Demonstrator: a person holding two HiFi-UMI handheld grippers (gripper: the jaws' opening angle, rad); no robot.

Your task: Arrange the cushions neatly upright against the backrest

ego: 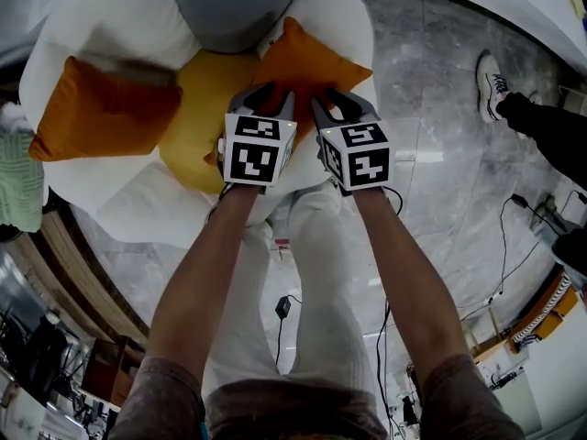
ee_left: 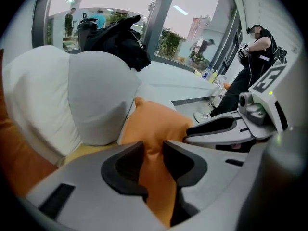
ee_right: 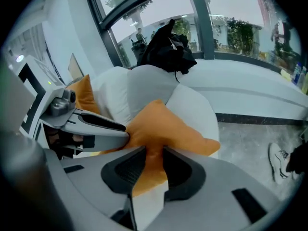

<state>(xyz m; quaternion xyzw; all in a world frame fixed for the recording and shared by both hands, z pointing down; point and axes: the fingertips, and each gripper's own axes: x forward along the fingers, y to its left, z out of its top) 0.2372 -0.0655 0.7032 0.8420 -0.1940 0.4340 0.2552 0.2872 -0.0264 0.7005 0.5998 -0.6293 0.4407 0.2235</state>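
Head view: both grippers reach down side by side to a white armchair [ego: 138, 204]. The left gripper [ego: 269, 92] and the right gripper [ego: 335, 99] meet on the lower edge of one orange cushion [ego: 307, 62].

Left gripper view: the left gripper [ee_left: 153, 146] has its jaws drawn close on a pinched fold of the orange cushion [ee_left: 156, 124]. The cloth fills the narrow gap and touches both pads.

Right gripper view: the right gripper [ee_right: 154, 150] grips the same way. Its jaws are closed on a fold of the orange cushion [ee_right: 163, 124], with nothing else between them.

Position of the cushion: it stands tilted at the right side of the seat. It lies just beside a grey cushion [ego: 234, 3] at the backrest, and its lower edge lies over a yellow cushion [ego: 197, 108].

Other items: a second orange cushion [ego: 96, 113] lies at the left side of the seat, untouched and well apart from both grippers. A shoe [ego: 491, 81] shows on the tiled floor [ego: 431, 181] to the right.
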